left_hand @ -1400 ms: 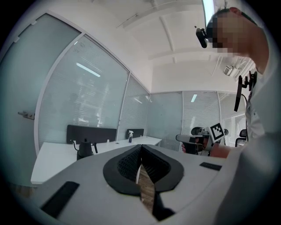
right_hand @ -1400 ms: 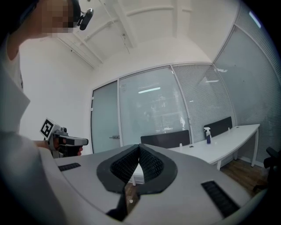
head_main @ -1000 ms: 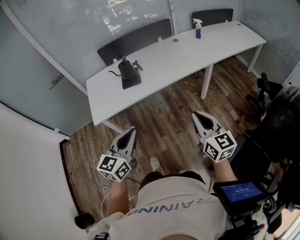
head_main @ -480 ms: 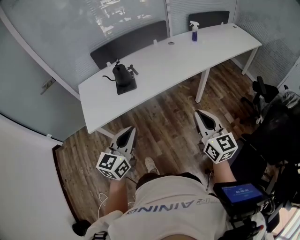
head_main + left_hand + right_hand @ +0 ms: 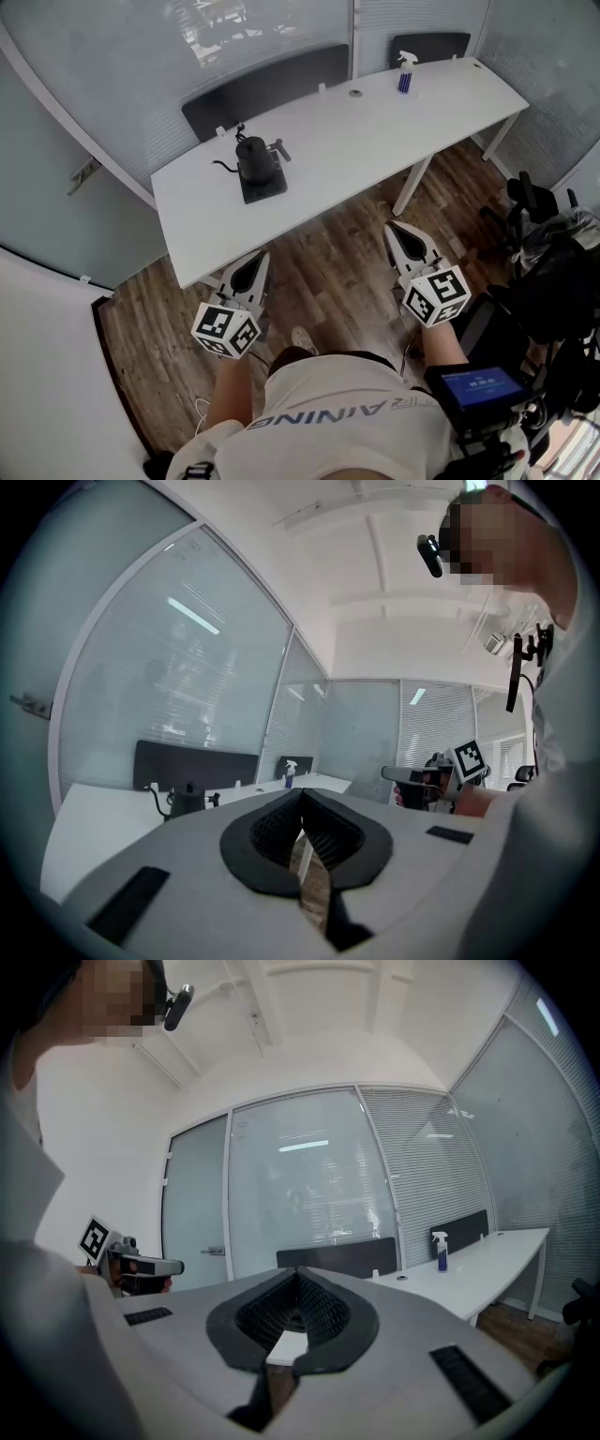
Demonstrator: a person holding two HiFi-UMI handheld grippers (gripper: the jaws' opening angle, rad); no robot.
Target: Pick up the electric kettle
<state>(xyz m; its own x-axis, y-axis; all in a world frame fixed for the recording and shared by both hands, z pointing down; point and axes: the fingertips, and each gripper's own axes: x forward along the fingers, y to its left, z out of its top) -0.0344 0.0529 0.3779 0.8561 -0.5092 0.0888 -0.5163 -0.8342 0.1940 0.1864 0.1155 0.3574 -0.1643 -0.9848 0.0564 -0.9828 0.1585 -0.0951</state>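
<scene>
The kettle is standing on its dark base on the left part of the white table, with the thin spout pointing to 9 o'clock and the handle sticking out toward 2 o'clock. A spray bottle is standing well apart, at 2 o'clock from it. The left hand-held gripper is hanging over the floor with the kettle at about 12 o'clock; its jaws are together with nothing between them. The right hand-held gripper is also closed and empty. The kettle is probably stiff, smooth metal and heavier if filled, so its body may be slipping in the jaws. I think the handle is offering the safest hold, lifting straight up off the base.
</scene>
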